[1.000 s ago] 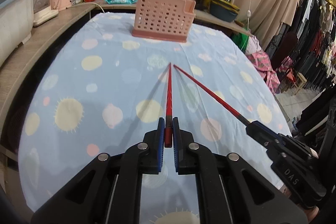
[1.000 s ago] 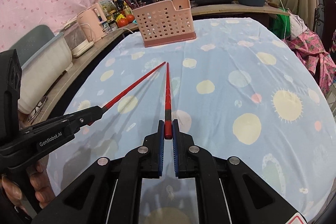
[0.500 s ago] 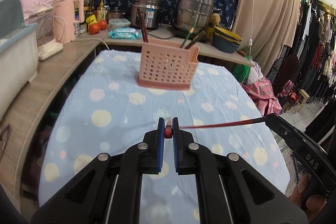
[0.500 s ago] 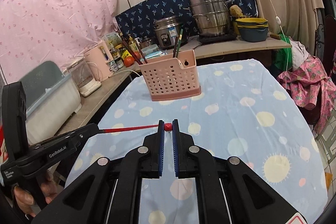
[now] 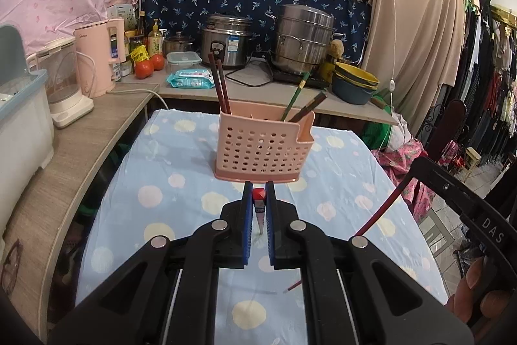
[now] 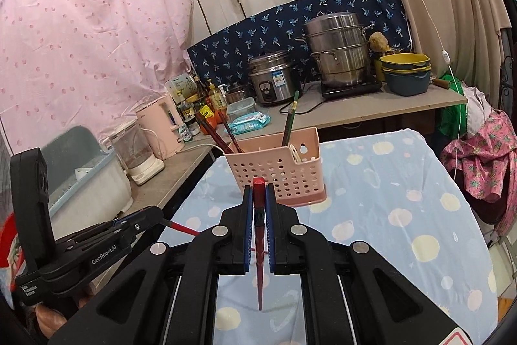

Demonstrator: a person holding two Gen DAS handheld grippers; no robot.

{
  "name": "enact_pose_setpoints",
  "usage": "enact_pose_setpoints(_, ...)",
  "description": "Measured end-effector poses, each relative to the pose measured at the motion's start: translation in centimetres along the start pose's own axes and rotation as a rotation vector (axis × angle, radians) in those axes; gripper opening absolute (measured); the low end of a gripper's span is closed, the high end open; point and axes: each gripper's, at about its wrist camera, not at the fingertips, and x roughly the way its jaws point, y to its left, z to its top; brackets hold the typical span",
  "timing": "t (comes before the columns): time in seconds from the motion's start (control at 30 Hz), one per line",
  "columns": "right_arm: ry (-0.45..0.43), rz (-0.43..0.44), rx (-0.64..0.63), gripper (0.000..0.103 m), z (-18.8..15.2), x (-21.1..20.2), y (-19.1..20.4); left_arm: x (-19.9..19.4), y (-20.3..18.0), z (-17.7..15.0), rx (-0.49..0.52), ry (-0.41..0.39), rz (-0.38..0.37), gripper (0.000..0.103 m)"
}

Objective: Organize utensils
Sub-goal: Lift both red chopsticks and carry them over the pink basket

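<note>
**Layout of Table and Counter**

We find the utensil basket [image 5: 263, 147] standing on the table [image 5: 168, 170], ahead of both grippers. Chopsticks [image 5: 219, 86] stand in its left compartment, others [image 5: 295, 96] in its right. Behind it, on the counter [image 5: 190, 92], sit the rice cooker [image 5: 226, 39] and, to its right, the steamer pot [image 5: 303, 37]. The kettle [image 5: 100, 57] stands far left.

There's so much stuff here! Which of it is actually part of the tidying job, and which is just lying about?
Part of the job:
- left gripper, holding a red chopstick
- right gripper, holding the other red chopstick
- pink utensil basket

Just lying about:
- steamer pot
- rice cooker
- pink kettle
- tomatoes
</note>
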Motion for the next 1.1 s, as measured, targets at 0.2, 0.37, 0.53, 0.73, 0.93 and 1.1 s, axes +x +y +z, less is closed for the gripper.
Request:
enact_pose_setpoints(0.2,-0.054,0.013,-0.003,0.007,3.2,0.9,0.3,0.7,0.5,3.0,0.001,-0.022,-0.015,0.007)
enact_pose_setpoints(0.37,-0.107,0.029,-0.008,0.007,6.4,1.7,0.5,1.0,0.7,6.4,0.008,-0.062,-0.018,0.007)
enact_pose_setpoints(0.53,-0.155,0.024,-0.025,0.007,9.1,2.7,0.8,1.7,0.5,9.7,0.032,-0.106,-0.001,0.007)
enact_pose_setpoints(0.73,-0.211,0.010,-0.030,0.007,12.6,4.7,0.7,2.7,0.4,14.3,0.033,-0.180,0.008,0.007)
enact_pose_setpoints(0.93,-0.258,0.000,-0.009,0.007,15.8,7.1,0.1,3.8,-0.6,18.9,0.057,-0.268,0.002,0.007)
enact_pose_setpoints(1.1,-0.258,-0.024,0.009,0.007,17.5,10.0,-1.0,6.3,-0.9,20.9,0.074,-0.286,0.013,0.007)
